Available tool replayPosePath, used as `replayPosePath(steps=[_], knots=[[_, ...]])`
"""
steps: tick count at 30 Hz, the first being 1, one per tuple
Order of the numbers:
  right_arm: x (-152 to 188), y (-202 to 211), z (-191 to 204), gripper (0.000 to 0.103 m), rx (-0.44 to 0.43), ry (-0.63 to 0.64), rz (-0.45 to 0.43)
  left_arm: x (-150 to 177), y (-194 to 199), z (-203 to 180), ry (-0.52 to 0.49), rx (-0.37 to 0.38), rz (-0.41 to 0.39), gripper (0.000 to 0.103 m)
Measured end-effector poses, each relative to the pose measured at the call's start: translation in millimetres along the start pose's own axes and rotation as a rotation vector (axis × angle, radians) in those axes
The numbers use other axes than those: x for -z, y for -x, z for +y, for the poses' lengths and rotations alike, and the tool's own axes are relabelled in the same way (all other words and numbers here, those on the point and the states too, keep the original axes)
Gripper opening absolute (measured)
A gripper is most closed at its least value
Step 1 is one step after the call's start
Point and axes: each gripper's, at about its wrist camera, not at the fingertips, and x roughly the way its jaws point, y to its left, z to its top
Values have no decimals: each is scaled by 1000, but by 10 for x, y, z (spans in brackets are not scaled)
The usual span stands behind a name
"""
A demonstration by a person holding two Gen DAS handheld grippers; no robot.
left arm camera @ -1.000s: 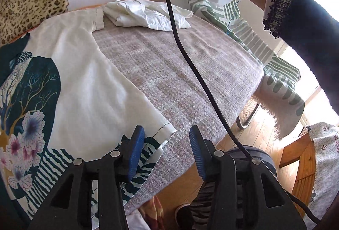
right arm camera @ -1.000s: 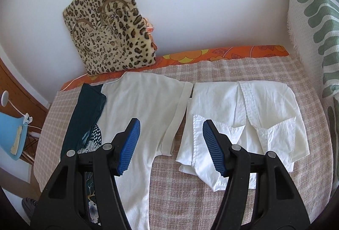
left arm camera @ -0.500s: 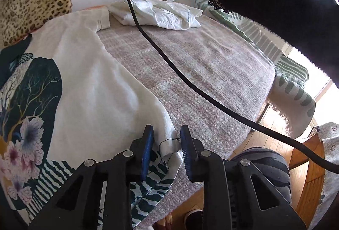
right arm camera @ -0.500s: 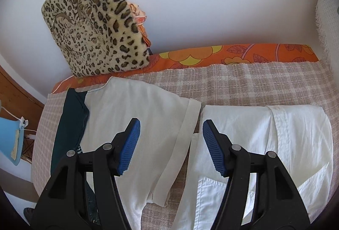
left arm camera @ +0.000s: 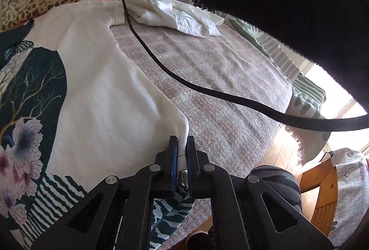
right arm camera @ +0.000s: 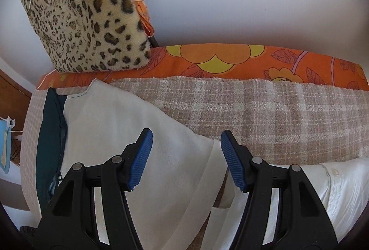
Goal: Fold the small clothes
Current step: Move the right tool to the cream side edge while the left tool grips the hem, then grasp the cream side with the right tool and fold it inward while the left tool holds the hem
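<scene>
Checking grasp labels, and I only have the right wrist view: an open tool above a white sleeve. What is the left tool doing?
Observer: The left tool is shut on the hem corner of the white printed shirt; its jaws have just been closing.
Operator: Printed? I see only white cloth and a dark green strip.
Observer: Its front carries a dark panel with branches and pink flowers.
Operator: Is anything trailing from the right tool?
Observer: A black cable runs from it across the checked cover.
</scene>
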Motion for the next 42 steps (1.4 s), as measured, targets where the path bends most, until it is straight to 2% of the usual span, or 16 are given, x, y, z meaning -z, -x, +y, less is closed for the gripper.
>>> replayPosePath(steps=[2, 4, 6, 9, 10, 12, 14, 15, 16, 19, 27, 42], knots=[[-14, -114, -60, 67, 18, -11, 37, 4, 3, 14, 11, 9, -2, 5], [-13, -212, -136, 74, 3, -35, 80, 4, 11, 30, 27, 21, -4, 5], [-10, -225, -147, 79, -19, -28, 82, 7, 22, 48, 48, 32, -9, 5], [20, -250, -79, 80, 5, 20, 87, 1, 36, 72, 61, 39, -15, 4], [39, -249, -42, 77, 22, 38, 86, -5, 44, 87, 64, 42, -18, 4], [68, -242, 18, 61, 68, 68, 75, -8, 59, 89, 69, 42, -25, 3], [84, -212, 38, 17, 87, 66, 62, -14, 90, 98, 79, 41, -39, 3], [88, -194, 33, 7, 67, 52, 61, -11, 113, 107, 88, 42, -48, 3], [96, -169, 37, 7, 43, 37, 61, -12, 134, 113, 95, 45, -55, 3], [114, -113, 122, 6, 77, 65, 33, -11, 193, 132, 110, 42, -79, 3], [1, 161, 254, 5, 77, 14, -24, 23, 324, 189, 133, 32, -114, 3], [-180, 430, 698, 5, 92, 17, -64, 180, 684, 446, 208, -5, -174, 2]])
